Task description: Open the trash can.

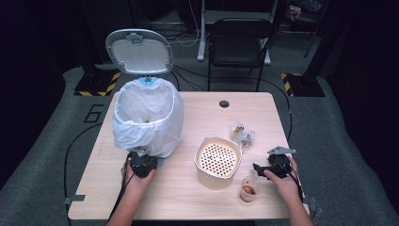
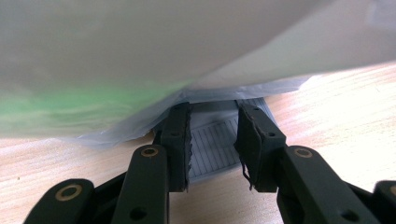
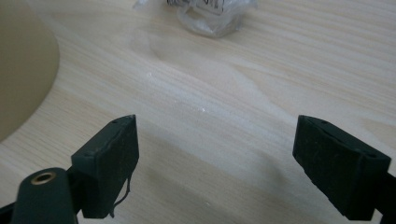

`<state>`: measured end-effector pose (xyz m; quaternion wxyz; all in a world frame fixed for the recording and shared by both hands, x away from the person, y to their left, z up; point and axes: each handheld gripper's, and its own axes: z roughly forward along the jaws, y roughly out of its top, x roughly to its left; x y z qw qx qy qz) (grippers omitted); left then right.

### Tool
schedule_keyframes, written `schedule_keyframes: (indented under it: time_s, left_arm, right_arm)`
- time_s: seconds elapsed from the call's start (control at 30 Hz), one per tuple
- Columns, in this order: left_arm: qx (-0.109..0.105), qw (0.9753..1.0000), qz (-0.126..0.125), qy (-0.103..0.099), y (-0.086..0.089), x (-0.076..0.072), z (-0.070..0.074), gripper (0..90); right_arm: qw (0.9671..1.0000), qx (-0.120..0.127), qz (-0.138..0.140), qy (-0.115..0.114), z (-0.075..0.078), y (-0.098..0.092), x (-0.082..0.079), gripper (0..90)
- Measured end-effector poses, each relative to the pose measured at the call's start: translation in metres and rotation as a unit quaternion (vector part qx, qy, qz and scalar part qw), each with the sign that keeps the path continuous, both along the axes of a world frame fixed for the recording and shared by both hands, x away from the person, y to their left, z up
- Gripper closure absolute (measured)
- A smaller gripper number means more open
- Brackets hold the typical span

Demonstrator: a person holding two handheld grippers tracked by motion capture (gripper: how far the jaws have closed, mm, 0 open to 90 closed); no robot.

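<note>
Forearms come in low. Left gripper point(image 1: 142, 164) sits at the foot of the lined bin point(image 1: 147, 117), jaws part-open astride its ribbed grey pedal point(image 2: 212, 140), not clamped. Right gripper point(image 1: 263, 168) hovers over bare tabletop point(image 3: 243, 93), jaws spread wide and holding nothing, small cup point(image 1: 249, 188) just beside. Farther off: perforated bowl point(image 1: 218, 160), crumpled wrapper point(image 1: 243, 133). Risk: pressing the pedal could snag the loose bag or shove the bin.
</note>
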<state>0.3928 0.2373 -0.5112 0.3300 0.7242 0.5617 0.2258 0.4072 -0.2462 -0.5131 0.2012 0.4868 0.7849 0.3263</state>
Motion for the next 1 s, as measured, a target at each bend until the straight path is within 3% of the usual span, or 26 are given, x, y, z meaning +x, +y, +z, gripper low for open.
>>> schedule_keyframes:
  time_s: [0.07, 0.1, 0.13, 0.23, 0.27, 0.3, 0.37, 0.43, 0.47, 0.5, 0.57, 0.63, 0.77, 0.8, 1.0]
  left_arm:
    - [0.011, 0.9999, -0.005, -0.002, 0.002, 0.001, 0.001, 65.0]
    - [0.005, 1.0000, -0.002, 0.000, 0.001, 0.001, 0.001, 65.0]
    - [-0.008, 0.9999, -0.008, 0.013, 0.000, 0.001, 0.001, 65.0]
    - [-0.009, 0.9999, -0.005, 0.012, 0.000, 0.001, 0.001, 65.0]
    - [-0.010, 0.9999, -0.004, 0.011, 0.000, 0.001, 0.001, 65.0]
    - [-0.011, 0.9999, -0.004, 0.010, 0.000, 0.001, 0.001, 65.0]
    - [0.007, 1.0000, -0.005, -0.001, 0.002, 0.001, 0.001, 65.0]
    - [0.002, 1.0000, -0.008, 0.004, 0.002, 0.000, 0.001, 65.0]
    - [-0.012, 0.9999, -0.002, 0.005, 0.000, 0.000, 0.000, 65.0]
    - [0.001, 1.0000, -0.003, 0.000, 0.001, 0.000, 0.000, 65.0]
    - [-0.001, 1.0000, -0.003, 0.003, 0.001, 0.001, 0.001, 65.0]
    - [-0.009, 0.9999, -0.004, 0.012, 0.000, 0.001, 0.001, 65.0]
    - [-0.004, 0.9999, -0.007, 0.010, 0.001, 0.001, 0.001, 65.0]
    - [-0.011, 0.9999, -0.003, 0.011, -0.001, 0.001, 0.001, 65.0]
    - [-0.009, 0.9999, -0.003, 0.011, -0.001, 0.001, 0.001, 64.9]
  right_arm:
    - [1.0000, 0.002, 0.002, 0.003, 0.003, -0.002, 0.001, 13.8]
    - [0.9999, 0.010, -0.001, 0.007, 0.007, -0.003, 0.001, 13.2]
    - [0.9999, 0.016, 0.000, 0.007, 0.011, -0.004, 0.002, 11.4]
    - [0.9996, 0.027, 0.005, -0.002, 0.024, -0.008, 0.005, 5.2]
    - [0.9991, 0.042, 0.010, -0.004, 0.035, -0.009, 0.011, 1.9]
    - [0.9991, 0.042, 0.010, -0.004, 0.035, -0.009, 0.011, 1.9]
    - [0.9983, 0.055, 0.019, -0.003, 0.044, -0.009, 0.020, 2.7]
    - [0.9987, 0.045, 0.024, -0.007, 0.050, -0.005, 0.027, 9.0]
    - [0.9988, 0.033, 0.030, -0.017, 0.055, -0.001, 0.035, 16.3]
    - [0.9988, 0.033, 0.030, -0.017, 0.055, -0.001, 0.035, 16.3]
    - [0.9984, 0.030, 0.041, -0.024, 0.062, 0.008, 0.047, 17.0]
    - [0.9984, 0.028, 0.042, -0.025, 0.067, 0.016, 0.056, 16.9]
    - [0.9981, 0.029, 0.046, -0.027, 0.071, 0.028, 0.069, 13.0]
    - [0.9979, 0.030, 0.049, -0.028, 0.071, 0.030, 0.071, 11.9]
    - [0.9984, 0.035, 0.045, -0.008, 0.066, 0.046, 0.090, 5.2]
